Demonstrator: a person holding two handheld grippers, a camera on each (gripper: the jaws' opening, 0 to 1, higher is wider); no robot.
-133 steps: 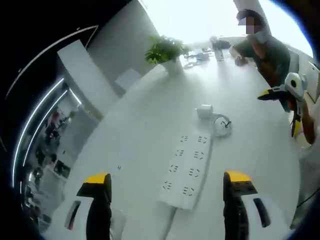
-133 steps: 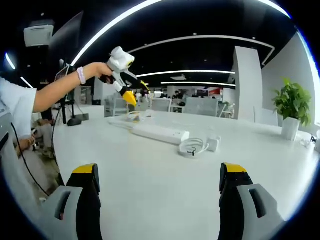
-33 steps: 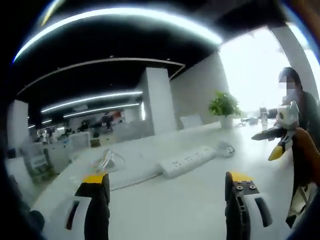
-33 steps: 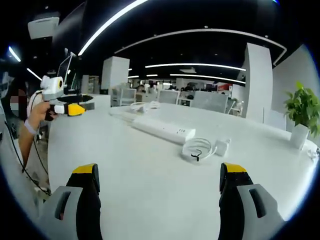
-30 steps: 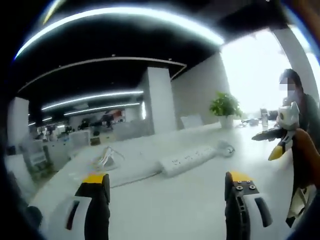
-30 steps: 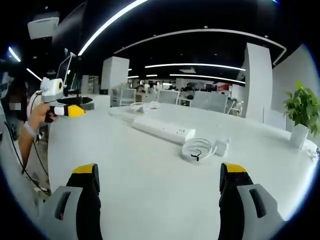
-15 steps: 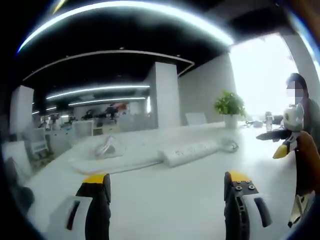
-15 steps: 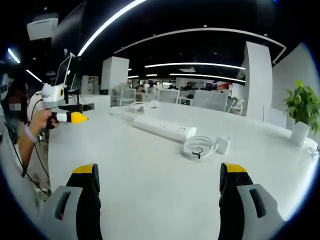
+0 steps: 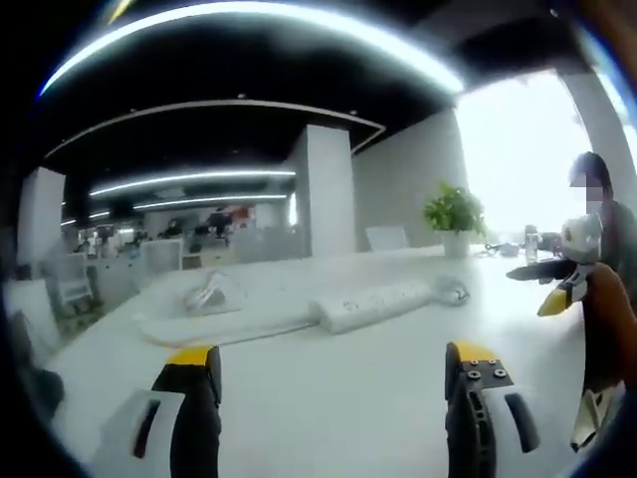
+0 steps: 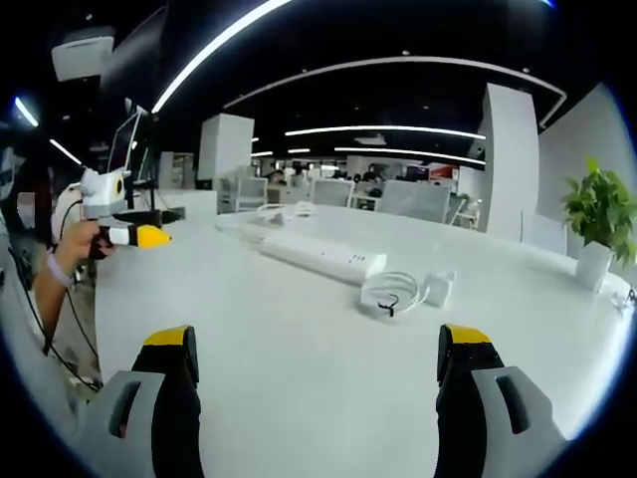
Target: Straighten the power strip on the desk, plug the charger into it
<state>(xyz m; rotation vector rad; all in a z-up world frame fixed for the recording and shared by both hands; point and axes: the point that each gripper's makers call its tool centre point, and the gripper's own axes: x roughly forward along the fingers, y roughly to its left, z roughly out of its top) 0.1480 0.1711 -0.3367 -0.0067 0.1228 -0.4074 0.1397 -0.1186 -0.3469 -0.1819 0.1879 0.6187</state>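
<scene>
Power strip [image 10: 320,256] lying far out on the white desk [image 10: 299,349], charger [image 10: 436,289] just beside its coiled cable, potted plant [image 10: 595,224] standing far right, both grippers' jaws gaping wide, holding nothing.

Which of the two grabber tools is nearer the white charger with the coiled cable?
Probably the right. The charger lies just ahead of the right gripper; from the left gripper it lies beyond the far end of the power strip.

White strip [image 10: 320,257] lies flat on table [image 10: 299,349], sockets up. White charger [image 10: 438,289] beside its end, coiled cable [image 10: 390,295] alongside, unplugged.
</scene>
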